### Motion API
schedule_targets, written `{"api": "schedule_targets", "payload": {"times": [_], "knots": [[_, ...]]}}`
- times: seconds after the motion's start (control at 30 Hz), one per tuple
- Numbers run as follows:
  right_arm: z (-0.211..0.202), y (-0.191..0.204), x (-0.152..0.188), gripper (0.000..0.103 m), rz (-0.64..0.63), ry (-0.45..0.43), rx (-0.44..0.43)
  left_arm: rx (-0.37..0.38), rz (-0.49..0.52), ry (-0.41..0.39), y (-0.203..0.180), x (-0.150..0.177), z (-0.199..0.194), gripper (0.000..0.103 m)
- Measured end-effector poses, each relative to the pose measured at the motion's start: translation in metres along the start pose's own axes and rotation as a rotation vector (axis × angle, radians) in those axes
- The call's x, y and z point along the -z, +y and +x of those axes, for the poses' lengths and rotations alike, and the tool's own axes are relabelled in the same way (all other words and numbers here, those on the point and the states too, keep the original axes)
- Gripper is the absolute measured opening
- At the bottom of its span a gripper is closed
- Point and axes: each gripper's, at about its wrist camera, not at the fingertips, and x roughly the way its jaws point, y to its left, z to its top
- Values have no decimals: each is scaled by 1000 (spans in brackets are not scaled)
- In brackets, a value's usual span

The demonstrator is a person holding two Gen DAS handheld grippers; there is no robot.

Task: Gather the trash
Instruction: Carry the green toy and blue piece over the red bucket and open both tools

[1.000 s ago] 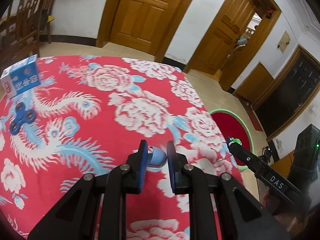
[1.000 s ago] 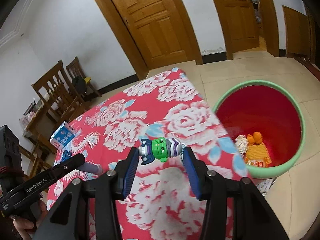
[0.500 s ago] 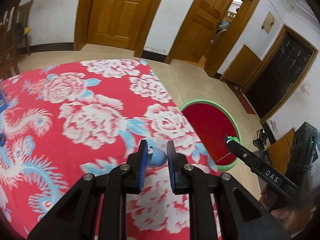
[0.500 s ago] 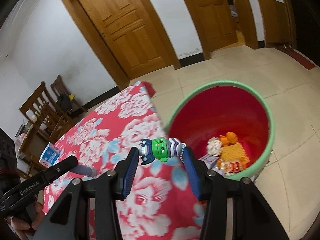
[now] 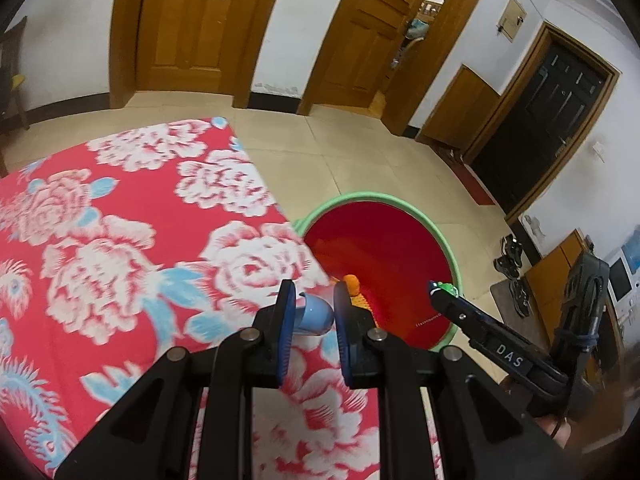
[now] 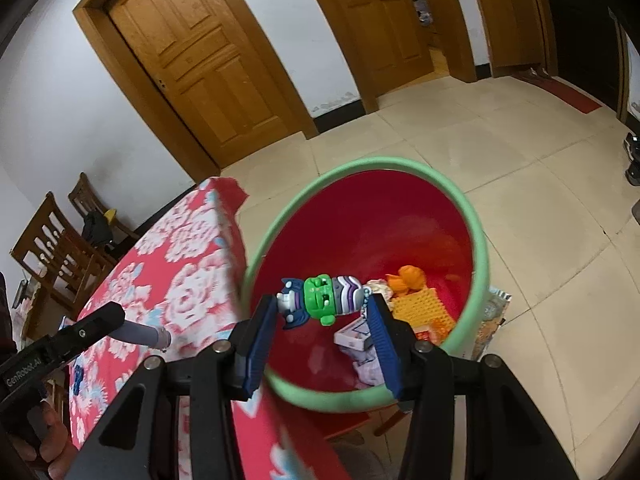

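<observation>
My left gripper (image 5: pixel 314 308) is shut on a small pale blue rounded object (image 5: pixel 316 314), held over the table's right edge near the bin. My right gripper (image 6: pixel 324 312) is shut on a green-faced toy figure (image 6: pixel 322 296) with purple and white stripes and a ball chain, held sideways above the red bin with a green rim (image 6: pixel 476 248). The same bin (image 5: pixel 448 256) stands on the floor beside the table in the left wrist view. Inside the bin lie an orange studded plate (image 6: pixel 422 306), orange peel (image 6: pixel 408 278) and a small box (image 6: pixel 354 336).
A table with a red floral cloth (image 5: pixel 120 240) fills the left of both views. Wooden chairs (image 6: pixel 56 256) stand beyond it. Wooden doors (image 5: pixel 192 20) line the far wall. A packet (image 6: pixel 490 324) lies on the tiled floor beside the bin.
Both grippers have swung right from over the table toward the bin, each keeping its object. The right gripper now hangs over the bin's opening.
</observation>
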Motion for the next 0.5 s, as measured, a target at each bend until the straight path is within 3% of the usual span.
{"api": "schedule_targets", "payload": {"times": [0.5], "knots": [[-16, -23, -5, 57, 23, -47, 3, 48, 75, 30, -34, -6, 41, 17]]}}
